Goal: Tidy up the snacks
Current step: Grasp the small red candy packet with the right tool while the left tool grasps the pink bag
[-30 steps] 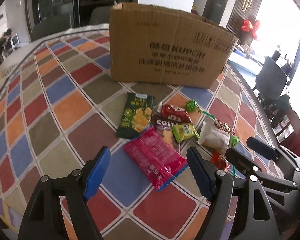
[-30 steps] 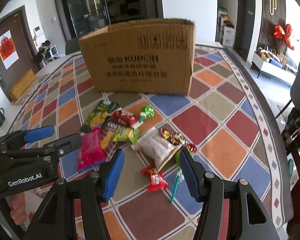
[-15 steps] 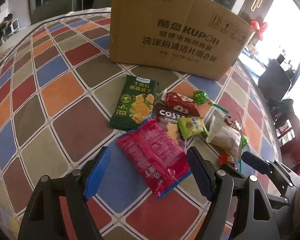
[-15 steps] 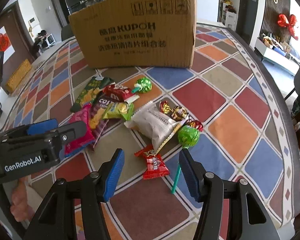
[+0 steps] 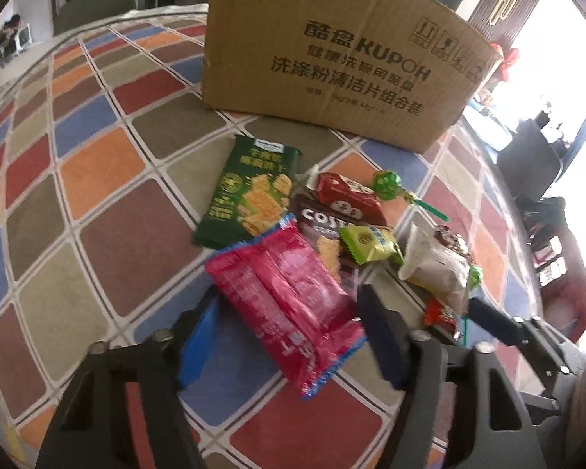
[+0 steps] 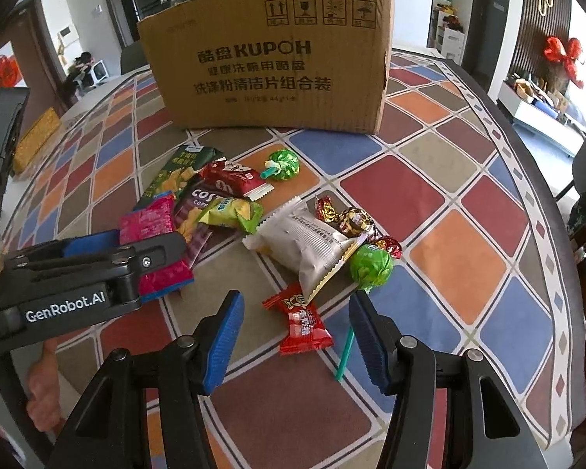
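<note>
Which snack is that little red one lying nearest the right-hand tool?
Start at the big cardboard box and come forward through the snack pile. In front of the white packet lies a small red candy, between the right gripper fingers' line. It lies alone, the only flat red twist-ended sweet.

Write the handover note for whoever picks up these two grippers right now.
Left gripper: jaws just closing around the near end of the pink packet; no firm pinch visible yet.
Right gripper: open, empty, with the small red candy between its fingers, not touching.
Snacks: all loose on the checked tablecloth in front of the cardboard box: green cracker bag, white packet, two green lollipops, small wrapped candies.
Done: nothing visibly moved toward the box.
Left: finish both grasps, then sort every snack.
</note>
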Motion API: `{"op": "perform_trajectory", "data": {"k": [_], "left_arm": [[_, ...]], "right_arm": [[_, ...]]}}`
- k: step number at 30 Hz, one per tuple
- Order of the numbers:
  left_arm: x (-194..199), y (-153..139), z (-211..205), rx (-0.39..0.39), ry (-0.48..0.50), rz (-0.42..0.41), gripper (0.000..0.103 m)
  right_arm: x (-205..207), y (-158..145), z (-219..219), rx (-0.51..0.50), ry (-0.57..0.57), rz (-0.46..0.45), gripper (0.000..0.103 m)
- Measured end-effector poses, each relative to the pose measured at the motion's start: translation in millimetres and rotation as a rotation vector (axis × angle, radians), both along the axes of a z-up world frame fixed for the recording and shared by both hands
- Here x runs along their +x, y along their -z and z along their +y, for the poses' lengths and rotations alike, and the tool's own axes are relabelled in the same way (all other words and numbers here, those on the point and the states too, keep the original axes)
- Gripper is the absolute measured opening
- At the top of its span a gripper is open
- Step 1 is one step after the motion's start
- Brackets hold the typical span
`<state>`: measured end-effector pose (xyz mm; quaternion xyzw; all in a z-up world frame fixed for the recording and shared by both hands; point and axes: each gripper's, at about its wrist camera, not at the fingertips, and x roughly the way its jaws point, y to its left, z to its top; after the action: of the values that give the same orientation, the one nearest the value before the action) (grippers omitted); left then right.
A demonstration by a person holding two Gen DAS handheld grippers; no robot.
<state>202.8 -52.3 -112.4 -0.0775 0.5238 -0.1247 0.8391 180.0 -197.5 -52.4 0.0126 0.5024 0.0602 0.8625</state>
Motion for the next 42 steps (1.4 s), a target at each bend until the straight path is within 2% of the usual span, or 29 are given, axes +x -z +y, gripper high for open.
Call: {"op": "perform_trajectory", "data": {"k": [2,6,8,11,15,24,42], "left_arm": [[-0.9,-1.4,-0.5,-0.004,0.012,-0.004,0.054],[-3.1,-3.8,0.4,-0.005,0.018,-0.015,0.047],[-5.5,-7.4,2.4,-0.008,0.013,-0.034,0.037],[-8.8,-14.5,1.9,0.010,0.027,-0.065,0.030],[-13.0,-17.2,0.4,0.007,0.042,-0.076,0.027],[-24.1,-26.7,0.7,-0.009,0.060,-0.099,0.016],[-37.2,-50.9,0.6,-0.022,0.073,-0.161,0.015]], "right_arm": [[0.5,2.2,0.7,0.016,-0.011,0.015,0.051],[0.2,6.4,1.4,0.024,-0.013,0.026,0.050],[1.3,8.7,-0.9,0.027,0.000,0.030,0.049],[1.7,10.0,-2.9,0.015,0.009,0.025,0.039],[2.0,9.9,-3.4,0.014,0.005,0.023,0.026],[-12.1,-2.1,5.2,0.085,-0.023,0.006,0.025],[-9.3,-42.5,4.9,0.150,-0.015,-0.104,0.025]]}}
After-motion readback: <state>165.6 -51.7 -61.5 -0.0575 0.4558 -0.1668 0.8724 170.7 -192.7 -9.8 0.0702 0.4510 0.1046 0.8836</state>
